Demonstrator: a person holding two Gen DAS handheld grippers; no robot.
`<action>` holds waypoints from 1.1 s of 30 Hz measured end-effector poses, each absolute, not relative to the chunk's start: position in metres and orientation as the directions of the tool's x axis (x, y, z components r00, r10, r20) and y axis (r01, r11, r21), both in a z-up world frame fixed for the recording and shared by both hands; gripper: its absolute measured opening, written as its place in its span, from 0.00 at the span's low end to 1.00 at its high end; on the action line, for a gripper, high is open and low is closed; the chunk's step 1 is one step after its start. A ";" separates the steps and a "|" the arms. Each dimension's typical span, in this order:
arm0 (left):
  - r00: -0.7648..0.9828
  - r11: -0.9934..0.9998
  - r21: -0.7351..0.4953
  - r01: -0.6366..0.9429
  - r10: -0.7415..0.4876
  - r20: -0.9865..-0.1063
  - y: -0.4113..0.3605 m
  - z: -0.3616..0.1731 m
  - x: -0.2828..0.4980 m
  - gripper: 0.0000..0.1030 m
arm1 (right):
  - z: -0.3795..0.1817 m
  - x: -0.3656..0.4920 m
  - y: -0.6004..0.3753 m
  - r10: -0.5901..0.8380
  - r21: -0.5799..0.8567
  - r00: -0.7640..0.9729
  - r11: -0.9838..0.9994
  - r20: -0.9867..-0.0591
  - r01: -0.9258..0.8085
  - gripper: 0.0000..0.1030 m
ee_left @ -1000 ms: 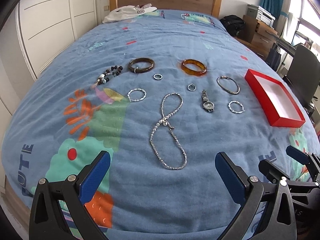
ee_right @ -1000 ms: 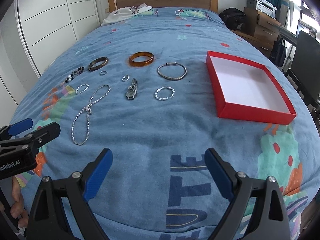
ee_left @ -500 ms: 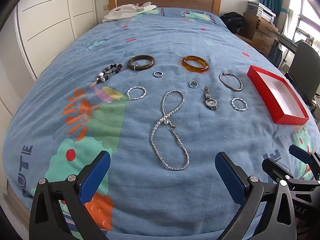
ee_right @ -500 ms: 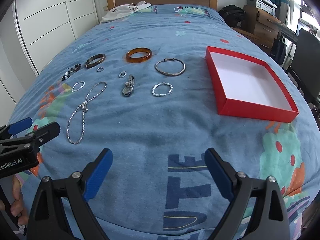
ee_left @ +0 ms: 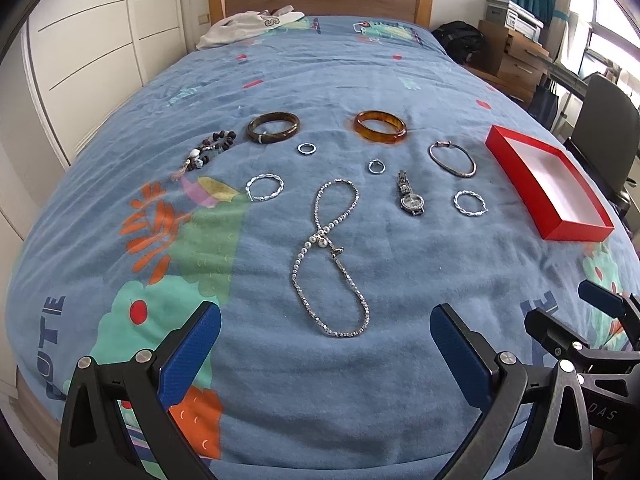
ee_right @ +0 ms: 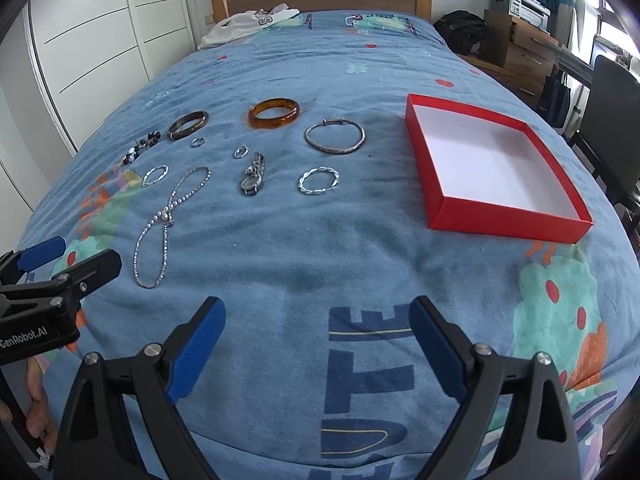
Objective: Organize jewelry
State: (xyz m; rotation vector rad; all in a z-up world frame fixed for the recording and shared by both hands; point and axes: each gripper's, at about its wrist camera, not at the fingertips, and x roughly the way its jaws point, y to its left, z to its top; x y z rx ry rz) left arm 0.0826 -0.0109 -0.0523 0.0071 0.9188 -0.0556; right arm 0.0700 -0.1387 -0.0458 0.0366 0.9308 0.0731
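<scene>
Our jaws on both the left gripper and the right gripper stand spread wide and empty above the blue patterned bed cover, with nothing yet in the open red cardboard box with white lining. The long silver beaded necklace lies straight ahead of the left jaws, its long axis running away from us, and the box sits off to the right, nearer the right jaws. Only the right view shows the box floor bare; the silver wristwatch and small rings lie beyond.
</scene>
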 end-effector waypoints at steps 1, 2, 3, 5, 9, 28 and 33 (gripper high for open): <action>0.605 0.999 -0.017 0.051 -0.044 -0.795 -0.011 -0.052 0.083 0.99 | -0.045 0.070 -0.139 0.081 0.065 0.598 0.997 -0.798 -0.049 0.91; 0.603 0.999 -0.016 0.050 -0.043 -0.796 -0.011 -0.051 0.082 0.99 | -0.045 0.069 -0.139 0.085 0.068 0.600 0.996 -0.796 -0.050 0.91; 0.602 0.999 -0.015 0.049 -0.042 -0.797 -0.012 -0.051 0.082 0.99 | -0.044 0.069 -0.139 0.088 0.071 0.602 0.996 -0.794 -0.052 0.91; 0.597 0.999 -0.015 0.052 -0.043 -0.801 -0.012 -0.050 0.082 0.99 | -0.043 0.069 -0.140 0.094 0.077 0.605 0.996 -0.790 -0.055 0.91; 0.593 0.999 -0.008 0.052 -0.037 -0.805 -0.014 -0.050 0.081 0.99 | -0.041 0.068 -0.140 0.099 0.082 0.605 0.995 -0.790 -0.055 0.91; 0.570 1.000 -0.017 0.025 -0.028 -0.821 -0.010 -0.047 0.074 0.99 | -0.028 0.060 -0.141 0.094 0.064 0.628 0.995 -0.773 -0.071 0.91; 0.574 1.000 -0.027 -0.007 -0.018 -0.818 0.007 -0.048 0.074 0.99 | -0.028 0.061 -0.138 0.125 0.084 0.631 0.992 -0.766 -0.094 0.91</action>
